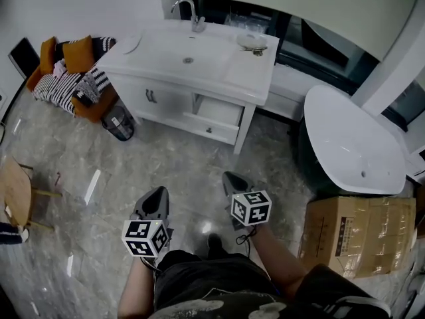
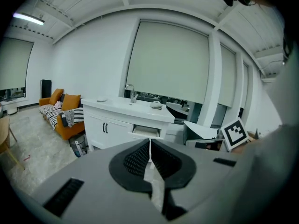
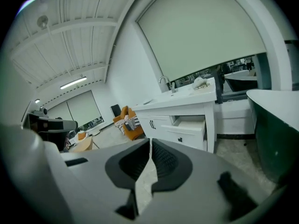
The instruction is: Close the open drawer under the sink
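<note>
White drawer [image 1: 214, 119] hangs pulled out beneath the right side of the white sink cabinet [image 1: 159, 102], well apart from the left gripper [image 1: 157, 195] and right gripper [image 1: 232, 180], both with jaws pressed together. Grey marbled floor [image 1: 179, 168] lies between them. An orange sofa with a striped blanket [image 1: 70, 75] and a dark bin [image 1: 119, 121] sit left of the cabinet, while a white oval tub [image 1: 355, 141] and a brown cardboard box [image 1: 358, 234], its print too small to read, sit to the right.

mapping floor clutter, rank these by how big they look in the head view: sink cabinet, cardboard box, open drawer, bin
1. sink cabinet
2. cardboard box, though it sits nearer the camera
3. open drawer
4. bin
</note>
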A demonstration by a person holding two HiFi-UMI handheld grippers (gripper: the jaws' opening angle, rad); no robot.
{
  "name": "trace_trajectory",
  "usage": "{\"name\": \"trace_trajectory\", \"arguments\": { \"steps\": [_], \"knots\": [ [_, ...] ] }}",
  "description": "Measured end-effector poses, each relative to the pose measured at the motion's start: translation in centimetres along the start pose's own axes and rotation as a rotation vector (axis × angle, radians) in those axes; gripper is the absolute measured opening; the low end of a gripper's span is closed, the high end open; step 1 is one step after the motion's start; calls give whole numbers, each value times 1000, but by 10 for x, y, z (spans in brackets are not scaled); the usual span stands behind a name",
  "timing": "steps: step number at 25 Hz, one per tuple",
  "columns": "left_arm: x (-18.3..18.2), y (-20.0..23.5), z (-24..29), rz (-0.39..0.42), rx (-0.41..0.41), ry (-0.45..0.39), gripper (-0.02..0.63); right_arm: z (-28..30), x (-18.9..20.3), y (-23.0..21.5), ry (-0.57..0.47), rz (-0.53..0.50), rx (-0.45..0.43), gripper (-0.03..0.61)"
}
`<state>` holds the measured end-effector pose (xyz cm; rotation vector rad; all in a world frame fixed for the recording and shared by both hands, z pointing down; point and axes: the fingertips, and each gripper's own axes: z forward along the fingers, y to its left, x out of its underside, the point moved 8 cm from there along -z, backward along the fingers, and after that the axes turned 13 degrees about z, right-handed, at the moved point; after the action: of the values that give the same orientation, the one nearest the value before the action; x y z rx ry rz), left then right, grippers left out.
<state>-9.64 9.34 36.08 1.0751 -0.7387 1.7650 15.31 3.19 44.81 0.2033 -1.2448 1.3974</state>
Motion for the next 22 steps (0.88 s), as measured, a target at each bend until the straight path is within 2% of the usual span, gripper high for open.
{"name": "trace_trajectory", "arguments": {
  "steps": [7,12,22],
  "knots": [
    [-12,6,24,40,32,19,20,3,-1,-17,-11,50,47,29],
    [-13,20,55,56,85,15,20,12,-2,-29,-25,73,110,29],
    [-22,91,144,76,297,42,20,64,-14,-19,-84,128,298,29]
  ]
}}
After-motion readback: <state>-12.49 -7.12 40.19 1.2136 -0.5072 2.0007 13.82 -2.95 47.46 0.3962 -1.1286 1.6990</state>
